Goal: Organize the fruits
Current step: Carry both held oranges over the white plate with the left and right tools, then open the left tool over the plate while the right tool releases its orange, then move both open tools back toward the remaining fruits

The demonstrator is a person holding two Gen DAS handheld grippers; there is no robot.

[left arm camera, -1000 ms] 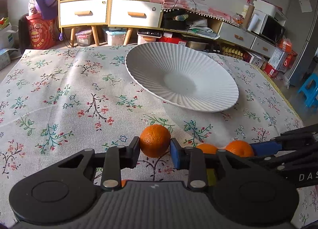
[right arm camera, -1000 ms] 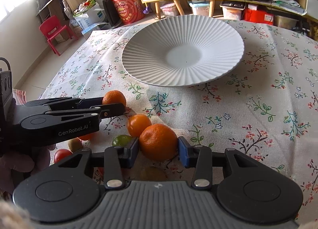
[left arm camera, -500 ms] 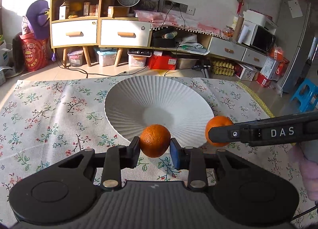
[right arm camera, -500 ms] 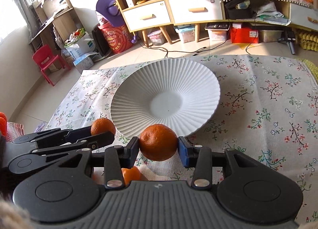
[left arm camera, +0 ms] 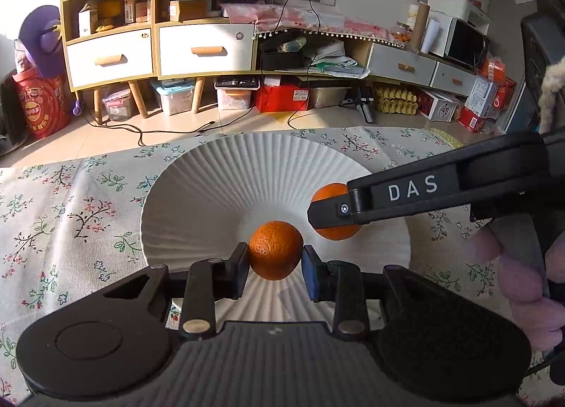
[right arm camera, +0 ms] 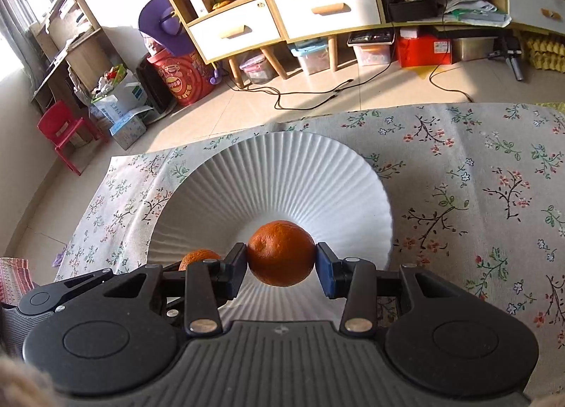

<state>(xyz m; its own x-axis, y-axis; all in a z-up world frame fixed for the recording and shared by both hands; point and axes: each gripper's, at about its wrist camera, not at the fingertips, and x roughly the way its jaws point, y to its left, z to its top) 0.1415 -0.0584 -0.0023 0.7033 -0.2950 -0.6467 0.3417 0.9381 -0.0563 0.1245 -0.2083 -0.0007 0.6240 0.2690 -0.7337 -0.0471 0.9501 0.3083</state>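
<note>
A white ribbed plate lies on the floral tablecloth. My left gripper is shut on a small orange, held above the plate's middle. My right gripper is shut on a larger orange, also over the plate. In the left wrist view the right gripper's black arm marked DAS comes in from the right with its orange partly hidden behind the finger. In the right wrist view the left gripper's orange peeks out at lower left.
The floral tablecloth covers the table around the plate. A person's gloved hand holds the right gripper at the right edge. Beyond the far table edge are floor cables, storage boxes, a drawer cabinet and a red chair.
Both grippers have carried their oranges forward from the near tablecloth to above the plate. The loose fruits near the table's front have dropped out of view.
</note>
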